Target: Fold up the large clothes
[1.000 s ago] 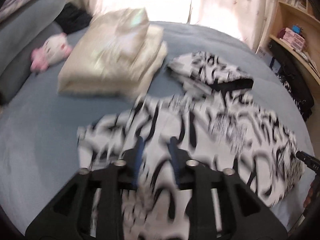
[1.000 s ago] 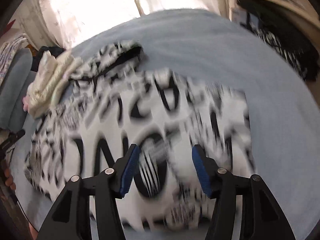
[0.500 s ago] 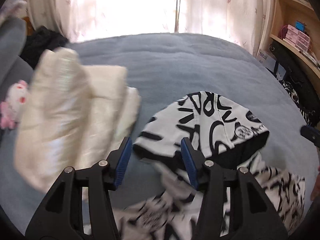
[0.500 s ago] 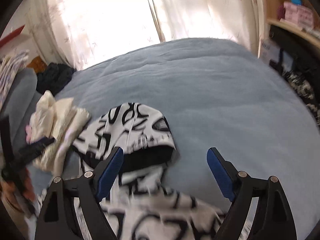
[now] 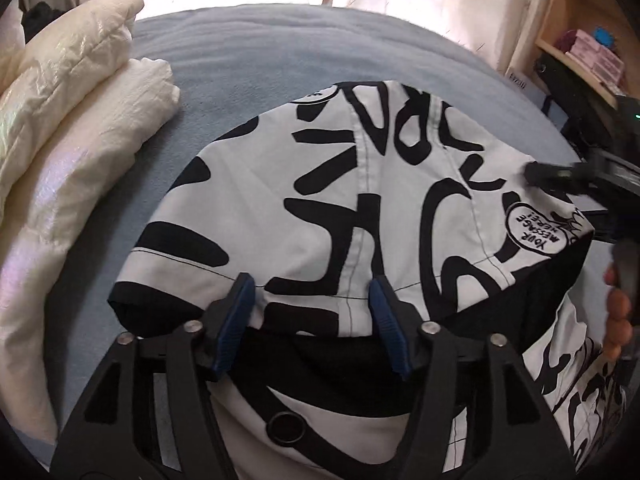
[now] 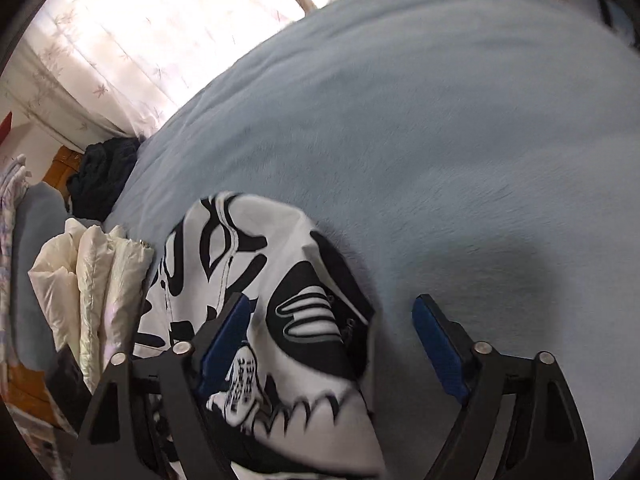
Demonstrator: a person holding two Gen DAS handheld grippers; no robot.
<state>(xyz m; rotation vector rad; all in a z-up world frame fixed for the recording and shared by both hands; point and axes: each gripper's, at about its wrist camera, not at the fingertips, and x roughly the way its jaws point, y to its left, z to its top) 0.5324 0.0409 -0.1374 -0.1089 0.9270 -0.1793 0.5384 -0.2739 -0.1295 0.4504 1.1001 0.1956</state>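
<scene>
A black-and-white graffiti-print jacket lies on the blue-grey bed (image 5: pixel 256 52), its hood (image 5: pixel 380 208) spread flat with the black lining showing at the opening. My left gripper (image 5: pixel 310 308) hovers at the hood's near edge. Its jaws are opening, and the hood's hem lies between the blue pads (image 5: pixel 236 312) without being pressed. In the right wrist view the same hood (image 6: pixel 256 272) lies with its right edge between the fingers of my right gripper (image 6: pixel 332 328), whose jaws are closing but stand well apart from the cloth. One right fingertip (image 5: pixel 536 172) rests near the hood's far right side.
A folded cream puffy jacket (image 5: pixel 60 152) lies left of the hood, also visible as the cream stack (image 6: pixel 92 284). A dark heap of clothes (image 6: pixel 104 176) sits by the curtains. A wooden shelf (image 5: pixel 580 52) stands at the right. A person's fingers (image 5: pixel 616 320) hold the right tool.
Both grippers moved forward from the jacket's body to the hood. The left jaws widened. The right jaws spread wide, then narrowed a little.
</scene>
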